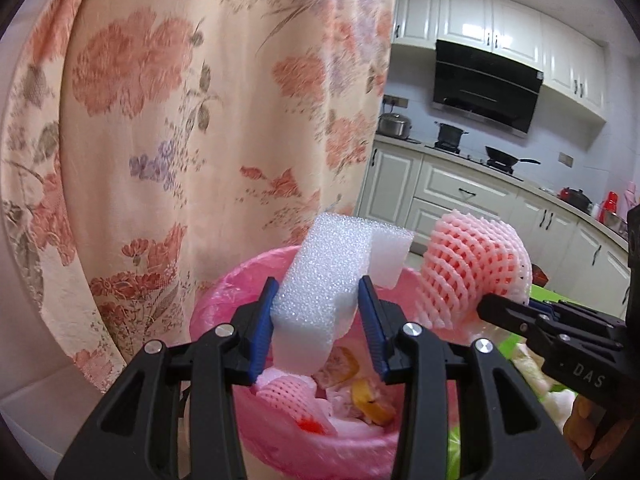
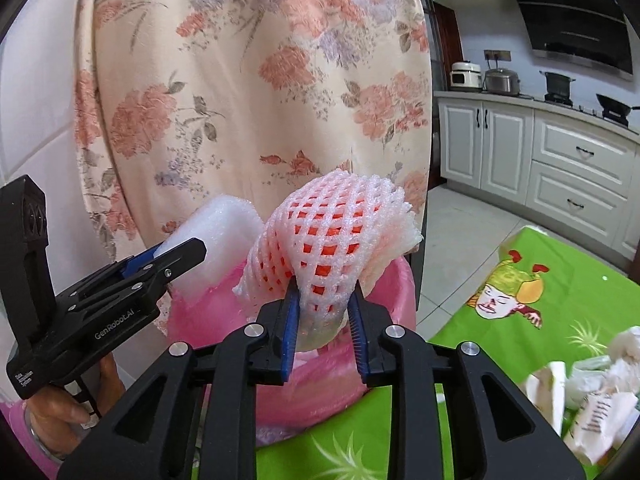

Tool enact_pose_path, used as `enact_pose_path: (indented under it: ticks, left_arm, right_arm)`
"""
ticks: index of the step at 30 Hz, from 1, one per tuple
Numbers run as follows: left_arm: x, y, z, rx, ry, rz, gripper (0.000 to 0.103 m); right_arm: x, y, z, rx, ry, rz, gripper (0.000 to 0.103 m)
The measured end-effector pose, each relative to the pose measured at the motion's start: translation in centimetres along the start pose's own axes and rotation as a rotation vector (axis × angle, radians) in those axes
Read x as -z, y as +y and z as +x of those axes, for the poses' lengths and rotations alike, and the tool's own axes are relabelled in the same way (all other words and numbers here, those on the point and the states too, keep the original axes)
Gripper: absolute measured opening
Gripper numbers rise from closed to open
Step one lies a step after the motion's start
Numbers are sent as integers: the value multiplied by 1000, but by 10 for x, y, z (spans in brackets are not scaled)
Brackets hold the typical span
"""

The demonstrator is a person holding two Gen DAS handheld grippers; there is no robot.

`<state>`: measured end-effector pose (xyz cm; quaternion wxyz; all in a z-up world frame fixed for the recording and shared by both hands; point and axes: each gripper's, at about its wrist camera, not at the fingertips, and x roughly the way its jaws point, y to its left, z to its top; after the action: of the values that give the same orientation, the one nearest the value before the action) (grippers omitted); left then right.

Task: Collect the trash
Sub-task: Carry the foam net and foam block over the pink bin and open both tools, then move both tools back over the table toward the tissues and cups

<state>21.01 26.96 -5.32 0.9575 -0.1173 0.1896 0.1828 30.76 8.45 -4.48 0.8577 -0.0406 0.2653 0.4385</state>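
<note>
A pink-lined trash bin (image 1: 224,308) stands right below both grippers, with orange peel (image 1: 370,400), tissue and a foam net inside. My left gripper (image 1: 318,286) is shut on a thick white foam block (image 1: 320,256), which hangs over the bin's mouth. To its right, my right gripper (image 1: 486,306) holds a pink foam fruit net (image 1: 464,268). In the right wrist view the blue pads of the right gripper (image 2: 325,284) pinch the net (image 2: 332,232) at its lower end, above the bin (image 2: 392,280). The left gripper (image 2: 192,250) with the foam block (image 2: 224,224) is at the left.
A floral curtain (image 1: 180,120) hangs close behind the bin. A green tablecloth (image 2: 520,320) at the right carries crumpled wrappers and tissue (image 2: 592,392). White kitchen cabinets (image 2: 560,160) and a stove lie beyond. A hand (image 2: 60,412) grips the left tool.
</note>
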Motion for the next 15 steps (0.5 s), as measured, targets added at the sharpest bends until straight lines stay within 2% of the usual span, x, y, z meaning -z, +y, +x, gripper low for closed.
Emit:
enact_pose_path:
  ticks: [3,5,6,8,15]
  left_arm:
    - [3,5,15,-26,28,-9,42]
    - [6,9,21,-51,40,-27,56]
    - [7,11,22,-59,37,-41,64]
    - [9,13,22,-64,37,-58,66]
    - [15,12,6,-108,18,-74,79]
  right_arm:
    - [0,-4,14,-32,38,3,32]
    - [2,-4,17,-21,45,-13,46]
    - [3,-5,18,-23,47,-15,48]
    - [6,-6,17,-14,46,-26,54]
    - [15,-17,2,-2,36,3,54]
